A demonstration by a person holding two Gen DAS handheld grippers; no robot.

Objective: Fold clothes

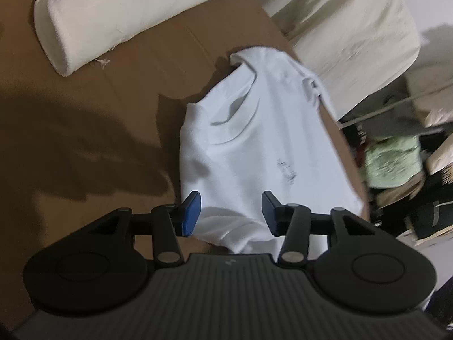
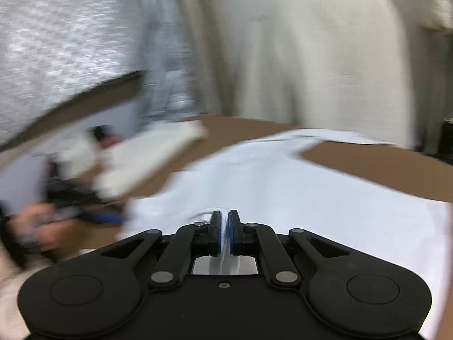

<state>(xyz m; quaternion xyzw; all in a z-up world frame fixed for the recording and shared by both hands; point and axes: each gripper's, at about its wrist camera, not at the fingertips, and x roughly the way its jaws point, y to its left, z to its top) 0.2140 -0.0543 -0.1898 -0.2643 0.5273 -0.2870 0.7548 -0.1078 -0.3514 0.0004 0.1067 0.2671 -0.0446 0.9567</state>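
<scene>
A white T-shirt (image 1: pixel 254 141) lies partly folded on brown cardboard (image 1: pixel 113 107), collar toward the far side. My left gripper (image 1: pixel 231 212) is open, hovering over the shirt's near edge with cloth between and below its blue pads. In the right wrist view the same shirt (image 2: pixel 283 187) spreads over the cardboard (image 2: pixel 382 164). My right gripper (image 2: pixel 225 232) is shut on a pinched fold of the shirt's white cloth. The left gripper (image 2: pixel 93 215) and the hand holding it show blurred at the left.
A rolled cream towel (image 1: pixel 113 19) lies at the far left of the cardboard; it also shows in the right wrist view (image 2: pixel 147 155). A cream cushion (image 1: pixel 354 28) stands behind. Cluttered boxes and a green cloth (image 1: pixel 393 161) sit beyond the right edge.
</scene>
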